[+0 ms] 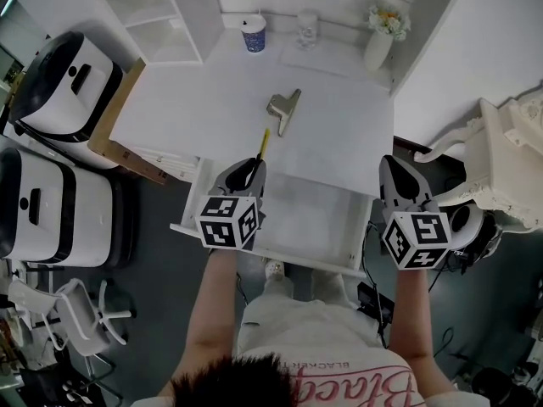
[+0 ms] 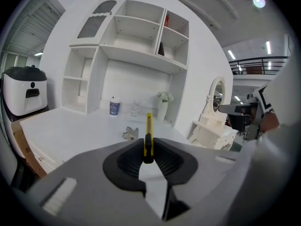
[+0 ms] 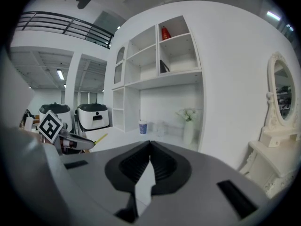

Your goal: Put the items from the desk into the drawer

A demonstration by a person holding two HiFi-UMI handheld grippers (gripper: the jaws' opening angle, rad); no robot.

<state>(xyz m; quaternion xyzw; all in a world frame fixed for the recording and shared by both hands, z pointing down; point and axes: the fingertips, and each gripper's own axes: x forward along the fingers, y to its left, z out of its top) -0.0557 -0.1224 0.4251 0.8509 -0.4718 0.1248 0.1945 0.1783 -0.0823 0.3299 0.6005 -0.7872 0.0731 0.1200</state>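
**Head view with both gripper views.** The yellow utility knife (image 1: 262, 145) (image 2: 148, 136) is pinched edge-on between the pads of the left tool (image 1: 247, 174) (image 2: 148, 149). Its free end sticks out past the tips, above the front edge of the white counter (image 1: 187, 100). Its rear part is hidden between the jaws. The open drawer (image 1: 335, 214) lies directly under and at 3 o'clock of the left tool; its white floor is partly covered by both tools. A metal clip (image 1: 284, 108) (image 2: 130, 134) lies on the counter at 1 o'clock of the knife, well apart from it. At 12 o'clock, against the back wall, stands a blue patterned cup (image 1: 253, 34) (image 2: 114, 108); its print is too small to read. A clear glass jar (image 1: 307, 28) stands beside the cup, and a white vase of flowers (image 1: 379, 47) stands at 1 o'clock of the knife.

The right tool (image 1: 397, 178) (image 3: 150, 145) is at 3 o'clock, over the drawer's right end. Its jaws are pressed together with nothing between them.

Pink lettering on the person's shirt (image 1: 339, 388) is upside down and cut off at the bottom edge, so it is not fully legible.

White shelving rises behind the counter. Two white-and-black machines (image 1: 64, 83) stand at 9 o'clock and an ornate white dresser (image 1: 509, 155) at 3 o'clock. The floor is dark.
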